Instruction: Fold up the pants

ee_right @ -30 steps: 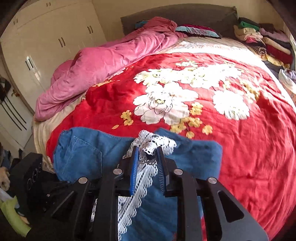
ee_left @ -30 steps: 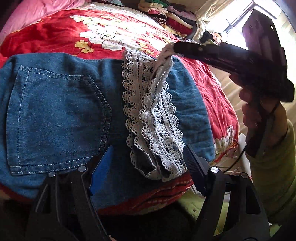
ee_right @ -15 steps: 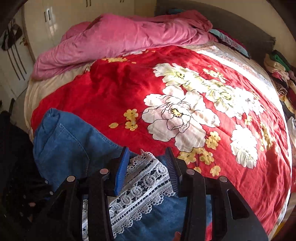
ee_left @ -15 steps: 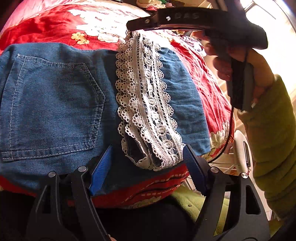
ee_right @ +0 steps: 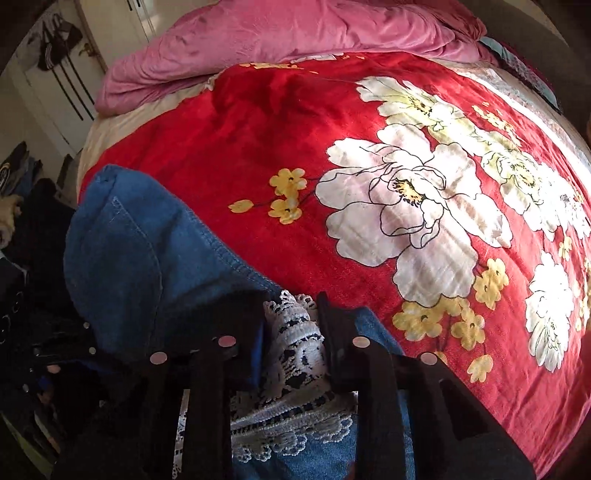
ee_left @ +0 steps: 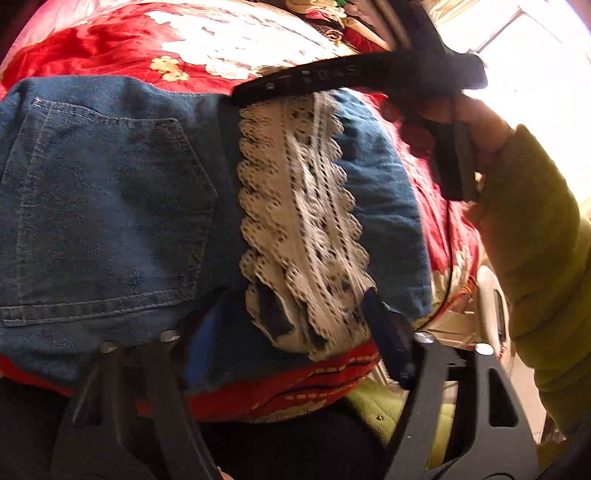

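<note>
Nearly done: pants (ee_left: 110, 206) lying folded; right gripper (ee_right: 291, 325) closing on lace (ee_right: 295, 332); left gripper (ee_left: 280, 332) closing around hem, not yet gripping.

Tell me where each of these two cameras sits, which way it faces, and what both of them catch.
Left wrist: on the left hand-held gripper, looking down over the bed's near edge at the jeans and lace trim; its jaws are closing around the lace's near end. The right hand and green sleeve show.
Right wrist: on the right hand-held gripper, facing up the red blanket toward the pink quilt, closing on lace.
Shared: jeans, lace, blanket.
</note>
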A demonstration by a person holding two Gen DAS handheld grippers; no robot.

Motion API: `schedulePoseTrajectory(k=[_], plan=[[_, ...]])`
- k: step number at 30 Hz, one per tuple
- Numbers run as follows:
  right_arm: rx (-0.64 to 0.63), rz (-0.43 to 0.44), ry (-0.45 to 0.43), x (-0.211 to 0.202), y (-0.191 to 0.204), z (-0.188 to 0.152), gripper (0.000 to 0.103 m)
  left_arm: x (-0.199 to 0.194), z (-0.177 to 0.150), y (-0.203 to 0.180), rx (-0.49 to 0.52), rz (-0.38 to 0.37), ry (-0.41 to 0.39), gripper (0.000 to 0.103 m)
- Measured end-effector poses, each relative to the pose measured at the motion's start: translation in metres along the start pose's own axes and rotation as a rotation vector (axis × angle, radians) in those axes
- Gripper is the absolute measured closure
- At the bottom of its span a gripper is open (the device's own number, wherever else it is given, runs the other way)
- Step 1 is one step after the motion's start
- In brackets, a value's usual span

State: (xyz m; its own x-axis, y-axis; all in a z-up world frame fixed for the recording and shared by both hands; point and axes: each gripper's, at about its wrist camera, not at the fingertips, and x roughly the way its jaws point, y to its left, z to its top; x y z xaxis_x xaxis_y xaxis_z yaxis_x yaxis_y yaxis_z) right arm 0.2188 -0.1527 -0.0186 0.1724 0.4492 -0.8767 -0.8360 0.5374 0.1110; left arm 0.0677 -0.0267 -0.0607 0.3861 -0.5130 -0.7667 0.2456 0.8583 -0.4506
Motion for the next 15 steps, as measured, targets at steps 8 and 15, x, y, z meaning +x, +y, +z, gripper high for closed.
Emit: schedulePoseTrajectory(k=[8,15], plan=[[-0.033,0.08,-0.135,-0.04,0.023,0.007,0.085,-0.008,-0.005,-0.003,-0.012,-0.021,-0.006,0.077],[-0.088,-0.058,-0.016,0.001,0.028,0.017,0.082,-0.008,-0.011,0.006,-0.039,-0.003,0.009,0.077]])
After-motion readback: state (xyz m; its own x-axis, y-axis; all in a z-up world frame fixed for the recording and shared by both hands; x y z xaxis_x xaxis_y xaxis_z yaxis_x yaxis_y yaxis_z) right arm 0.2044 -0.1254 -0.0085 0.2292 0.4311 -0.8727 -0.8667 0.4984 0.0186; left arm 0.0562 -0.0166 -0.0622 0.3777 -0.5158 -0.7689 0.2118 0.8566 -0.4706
